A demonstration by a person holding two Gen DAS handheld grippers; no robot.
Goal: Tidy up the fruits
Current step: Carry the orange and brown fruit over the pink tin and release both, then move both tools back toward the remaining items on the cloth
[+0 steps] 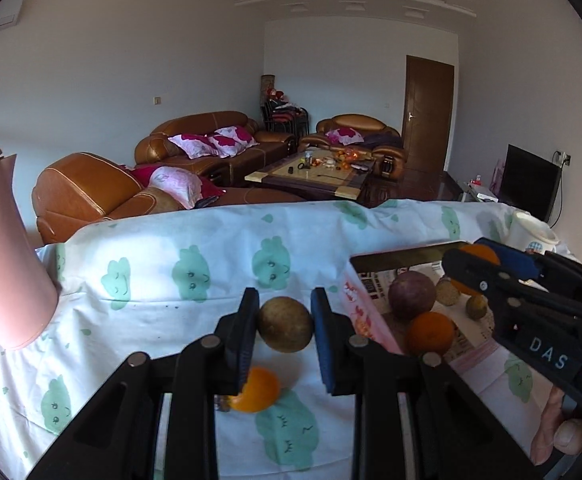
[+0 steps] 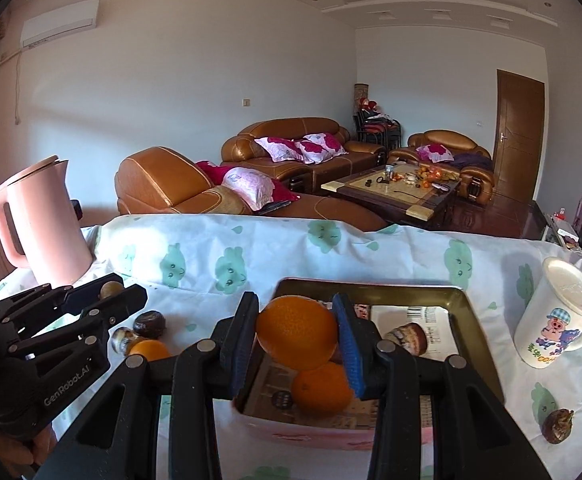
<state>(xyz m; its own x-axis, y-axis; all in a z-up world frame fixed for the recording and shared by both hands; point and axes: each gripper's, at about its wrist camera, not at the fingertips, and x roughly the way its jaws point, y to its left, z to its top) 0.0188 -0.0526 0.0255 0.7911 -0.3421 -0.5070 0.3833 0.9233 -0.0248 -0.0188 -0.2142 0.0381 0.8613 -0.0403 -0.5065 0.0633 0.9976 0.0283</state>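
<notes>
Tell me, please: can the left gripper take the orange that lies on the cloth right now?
Probably not yet. The left gripper is shut on a brown round fruit, so its jaws are occupied. The orange lies free on the cloth just beneath, unobstructed otherwise.

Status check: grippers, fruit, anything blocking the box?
Left gripper shut on brown fruit. Right gripper shut on orange over box. Nothing blocking.

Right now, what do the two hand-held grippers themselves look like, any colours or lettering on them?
Both are black plastic scissor-style frames with silver pivot bolts and blue pads on flat fingers. The left hand-held gripper carries white "GenRobot.AI" lettering on its side; the right hand-held gripper shows white letters "DAS". No cables or sleeves are visible.
</notes>
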